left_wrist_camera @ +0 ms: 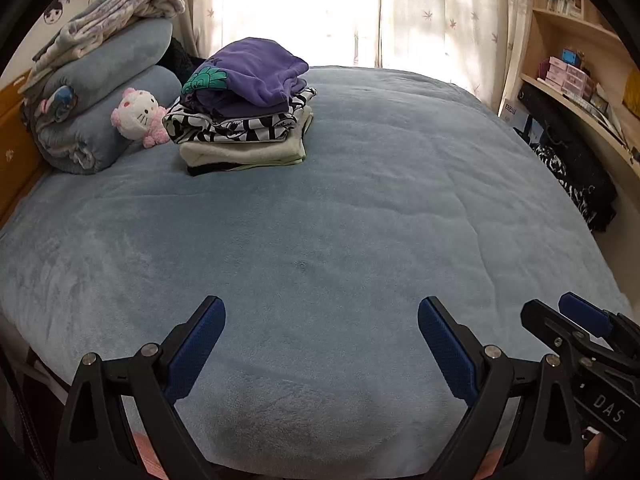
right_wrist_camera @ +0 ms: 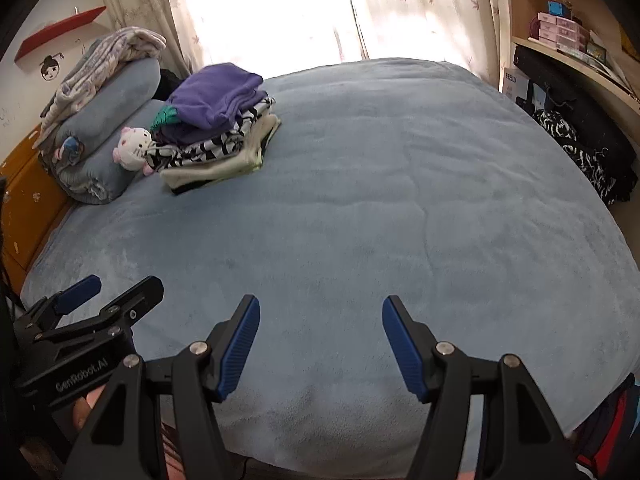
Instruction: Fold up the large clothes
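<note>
A big blue bed (left_wrist_camera: 360, 208) fills the room. Folded clothes (left_wrist_camera: 244, 108) are stacked at its far left corner, beside a toy cat (left_wrist_camera: 138, 116) and rolled blankets (left_wrist_camera: 100, 92). Curtains (left_wrist_camera: 432, 12) hang behind the bed. The left gripper (left_wrist_camera: 320, 320) and right gripper (right_wrist_camera: 320, 320) are held wide apart, empty, over the bed's near edge.

Left gripper (left_wrist_camera: 320, 316) and right gripper (right_wrist_camera: 320, 316): matte black angular linkage frames with round silver screws at the pivots, ribbed blue pads (right_wrist_camera: 240, 344) lining the fingers, white lettering "DAS" and "GenRobot.AI" on the housings, bare skin partly visible beneath the housing.
</note>
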`<action>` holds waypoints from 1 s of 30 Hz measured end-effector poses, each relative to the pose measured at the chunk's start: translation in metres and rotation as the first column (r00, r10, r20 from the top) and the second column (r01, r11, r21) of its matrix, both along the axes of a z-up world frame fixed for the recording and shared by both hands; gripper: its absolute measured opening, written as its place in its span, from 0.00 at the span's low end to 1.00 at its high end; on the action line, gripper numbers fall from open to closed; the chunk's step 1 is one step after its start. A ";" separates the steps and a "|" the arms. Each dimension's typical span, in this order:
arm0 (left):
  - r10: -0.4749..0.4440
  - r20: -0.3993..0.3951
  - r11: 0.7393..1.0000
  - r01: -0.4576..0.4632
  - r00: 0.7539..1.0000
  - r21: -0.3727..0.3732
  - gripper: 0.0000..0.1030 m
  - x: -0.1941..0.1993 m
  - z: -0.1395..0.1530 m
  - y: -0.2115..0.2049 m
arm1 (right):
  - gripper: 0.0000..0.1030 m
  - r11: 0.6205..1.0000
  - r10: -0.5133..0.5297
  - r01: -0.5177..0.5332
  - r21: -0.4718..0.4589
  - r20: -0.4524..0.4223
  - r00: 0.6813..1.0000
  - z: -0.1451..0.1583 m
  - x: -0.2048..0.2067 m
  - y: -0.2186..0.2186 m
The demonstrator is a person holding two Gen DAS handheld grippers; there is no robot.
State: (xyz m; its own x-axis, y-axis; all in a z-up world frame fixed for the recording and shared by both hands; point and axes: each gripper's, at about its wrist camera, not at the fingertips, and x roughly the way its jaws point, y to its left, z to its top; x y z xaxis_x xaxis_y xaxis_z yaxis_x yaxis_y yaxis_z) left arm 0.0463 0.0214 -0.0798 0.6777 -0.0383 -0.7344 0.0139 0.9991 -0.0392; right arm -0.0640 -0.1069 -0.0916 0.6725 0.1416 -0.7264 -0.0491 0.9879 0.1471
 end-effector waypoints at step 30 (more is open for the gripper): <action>0.032 -0.046 0.999 -0.032 0.998 0.003 0.93 0.009 -0.013 0.008 | 0.62 1.000 0.015 -0.015 -0.012 -0.023 1.000 -0.013 0.007 0.016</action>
State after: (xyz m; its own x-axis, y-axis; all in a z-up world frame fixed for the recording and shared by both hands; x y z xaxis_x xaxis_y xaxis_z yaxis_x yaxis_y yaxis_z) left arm 0.0555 0.0298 -0.0925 0.6440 -0.0155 -0.7648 -0.0198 0.9991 -0.0369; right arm -0.0569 -0.0905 -0.1044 0.6536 0.1431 -0.7432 -0.0610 0.9887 0.1367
